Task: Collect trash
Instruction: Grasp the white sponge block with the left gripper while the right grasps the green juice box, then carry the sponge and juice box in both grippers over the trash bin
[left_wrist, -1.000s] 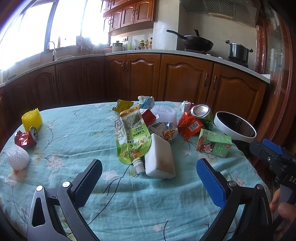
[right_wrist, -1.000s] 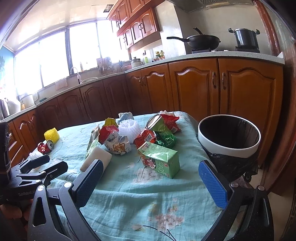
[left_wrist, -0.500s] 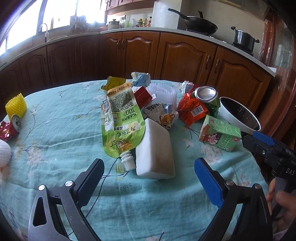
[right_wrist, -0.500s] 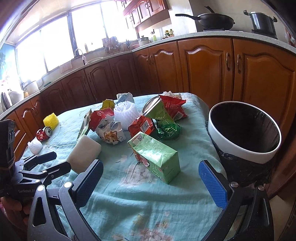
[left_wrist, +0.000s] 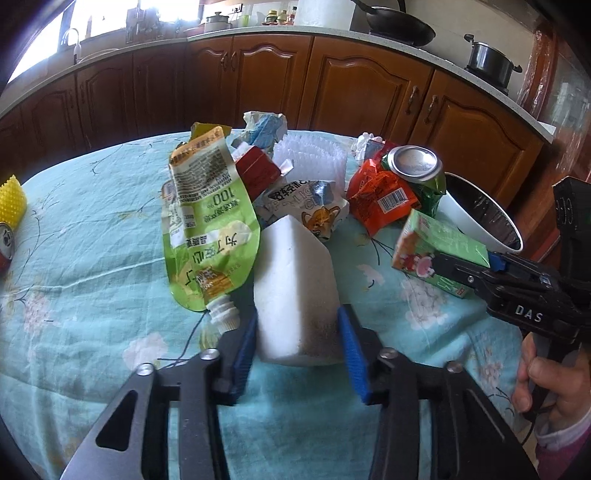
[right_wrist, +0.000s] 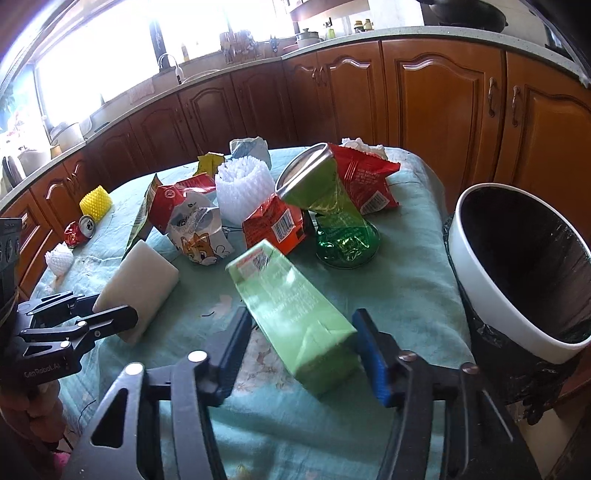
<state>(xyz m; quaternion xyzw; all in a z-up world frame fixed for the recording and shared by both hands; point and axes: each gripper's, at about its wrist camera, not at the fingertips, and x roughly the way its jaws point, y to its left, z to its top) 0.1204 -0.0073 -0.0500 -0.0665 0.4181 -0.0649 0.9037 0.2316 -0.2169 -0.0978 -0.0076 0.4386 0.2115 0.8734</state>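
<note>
On the teal tablecloth lies a white foam block (left_wrist: 295, 280), its near end between the blue pads of my left gripper (left_wrist: 299, 347). The jaws are closing and both pads touch the block's sides. The same grip appears from the side in the right wrist view, with the left gripper (right_wrist: 107, 314) on the block (right_wrist: 144, 273). A green drink carton (right_wrist: 291, 306) lies between the pads of my right gripper (right_wrist: 301, 343), whose jaws are closing against its sides. The left wrist view has the right gripper (left_wrist: 458, 266) on that carton (left_wrist: 432, 240).
A white bin (right_wrist: 480, 280) with a black liner stands off the table's right edge. Behind the two items lie a green pouch (left_wrist: 207, 229), a crushed green can (right_wrist: 332, 206), red wrappers and a white foam net (right_wrist: 243, 188). A yellow net (right_wrist: 96, 201) and red can (right_wrist: 79, 230) lie far left.
Both grippers have moved forward and down over the table. Their jaws went from wide open to closed in around the foam block and the green carton.
</note>
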